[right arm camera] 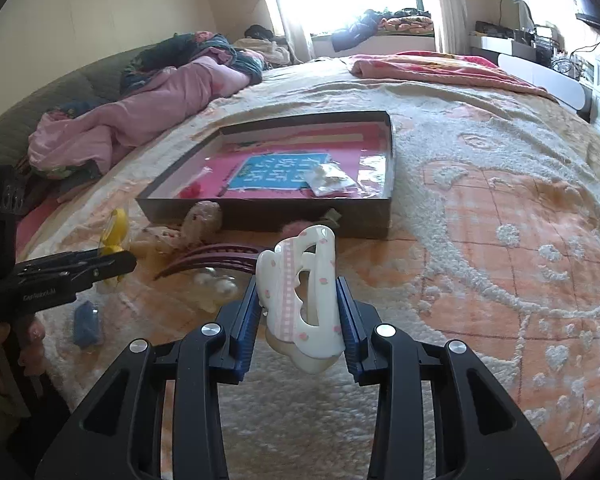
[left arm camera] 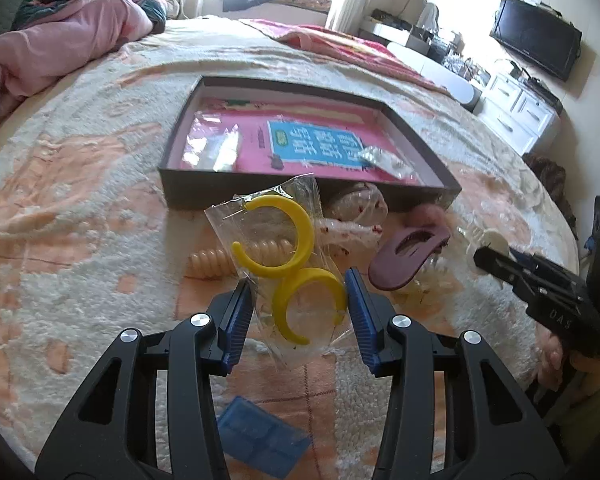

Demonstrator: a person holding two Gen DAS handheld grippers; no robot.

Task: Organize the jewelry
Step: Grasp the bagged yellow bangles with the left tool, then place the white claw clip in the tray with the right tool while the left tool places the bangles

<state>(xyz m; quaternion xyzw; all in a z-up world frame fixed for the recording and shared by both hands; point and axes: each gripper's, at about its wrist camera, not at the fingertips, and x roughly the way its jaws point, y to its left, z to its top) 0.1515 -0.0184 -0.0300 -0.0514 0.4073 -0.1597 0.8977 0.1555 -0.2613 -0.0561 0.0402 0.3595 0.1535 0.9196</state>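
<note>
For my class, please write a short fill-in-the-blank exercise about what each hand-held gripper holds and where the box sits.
1. The left hand-held gripper holds a clear bag containing two ____ hoop earrings.
2. The right hand-held gripper is closed on a white ____ with pink spots.
3. The shallow dark box rests on the ____.
4. A dark red hair clip lies ____ the box.

Answers: yellow; hair clip; bed; outside
</note>
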